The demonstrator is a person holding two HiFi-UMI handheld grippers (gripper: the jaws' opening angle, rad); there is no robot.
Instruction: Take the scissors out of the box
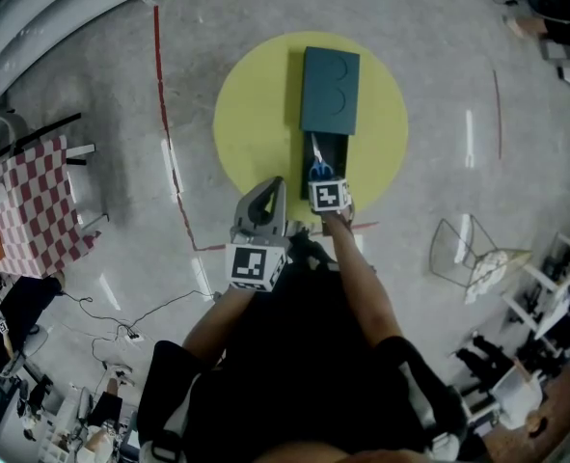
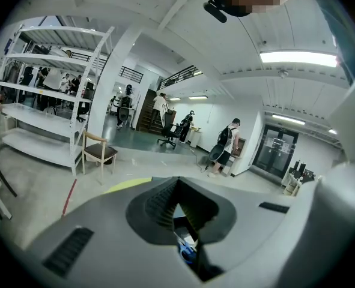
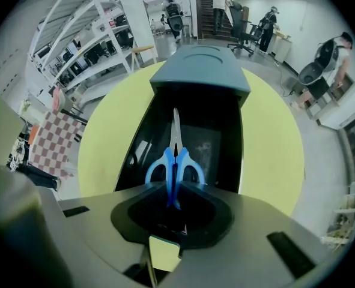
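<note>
I am working over a grey concrete floor (image 1: 439, 56). A round yellow mat (image 1: 256, 114) is lying on it in the upper centre of the head view. A red-and-white checked cloth (image 1: 29, 210) is showing at the left edge.

A long dark teal rectangular box (image 1: 329, 90) is resting on the mat. Its lid is covering the upper half, and the lower half is standing open. The blue-handled scissors with silver metal blades (image 1: 319, 162) are lying flat inside the open half. Their blades are closed and pointing toward the lid, and their handle loops are sitting nearest the lower end of the box.

The right gripper (image 3: 172, 198) is pointing straight down over those loops. Its jaws are standing partly closed on the narrow blue stem where the two loops meet, and the pads appear to be pressing on it.

The left gripper (image 1: 281, 183) is hovering just left of the box's open end. Its jaw tips are together and are carrying nothing.

I am judging the scissors to be light and rigid. The blades look thin, smooth and likely to slip. The plastic handle stem is offering the thicker, safer hold. A hold there is keeping the blades clear of the box walls. Because the hold is at one end, the blade end may be tipping downward on a lift.
</note>
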